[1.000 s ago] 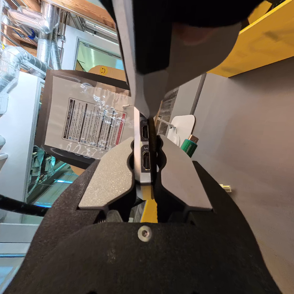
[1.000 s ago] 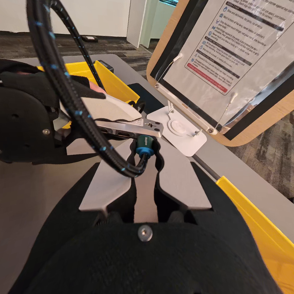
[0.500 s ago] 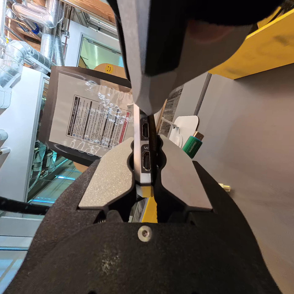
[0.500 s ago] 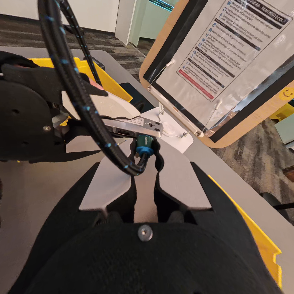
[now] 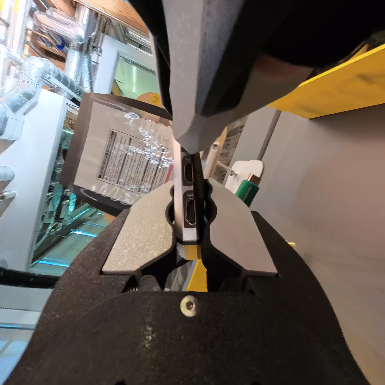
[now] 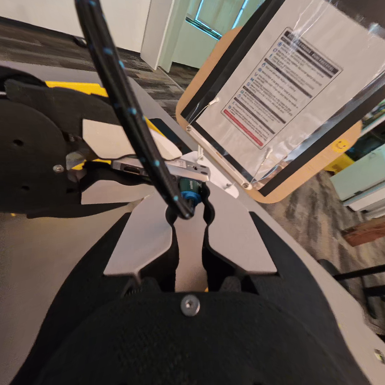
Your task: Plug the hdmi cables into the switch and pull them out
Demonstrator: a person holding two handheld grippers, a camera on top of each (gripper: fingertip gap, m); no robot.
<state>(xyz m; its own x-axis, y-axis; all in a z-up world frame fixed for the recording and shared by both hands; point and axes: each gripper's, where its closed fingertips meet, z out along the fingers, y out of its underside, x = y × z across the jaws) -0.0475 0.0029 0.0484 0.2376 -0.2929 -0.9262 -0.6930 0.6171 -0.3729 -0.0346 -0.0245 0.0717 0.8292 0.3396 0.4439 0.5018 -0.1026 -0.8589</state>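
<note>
My left gripper (image 5: pixel 189 187) is shut on the silver HDMI switch (image 5: pixel 188 216) and holds it edge-on, with two empty ports facing the camera. My right gripper (image 6: pixel 190 193) is shut on a green HDMI plug (image 6: pixel 190 184) with a blue collar. The plug's front meets the switch's end (image 6: pixel 193 168); its metal tip is hidden, so I cannot tell how deep it sits. Its black braided cable (image 6: pixel 125 104) arches up across the view. In the left wrist view the right gripper's finger (image 5: pixel 187 83) covers the switch's far end. A second green plug (image 5: pixel 248 190) lies on the table.
A wooden sign board (image 6: pixel 270 104) on a white stand (image 5: pixel 245 170) stands just behind the switch. Yellow bins sit on the grey table (image 5: pixel 323 229), one at the far side (image 5: pixel 333 83) and one behind the left gripper (image 6: pixel 79 86). A small yellowish piece (image 5: pixel 290 243) lies on the table. Across from one pair of fingers to the other is roughly 4 cm.
The right gripper has swung and tilted with the plug still at the switch's end. The cable loop has straightened and now crosses in front of the switch. The left gripper keeps its hold.
</note>
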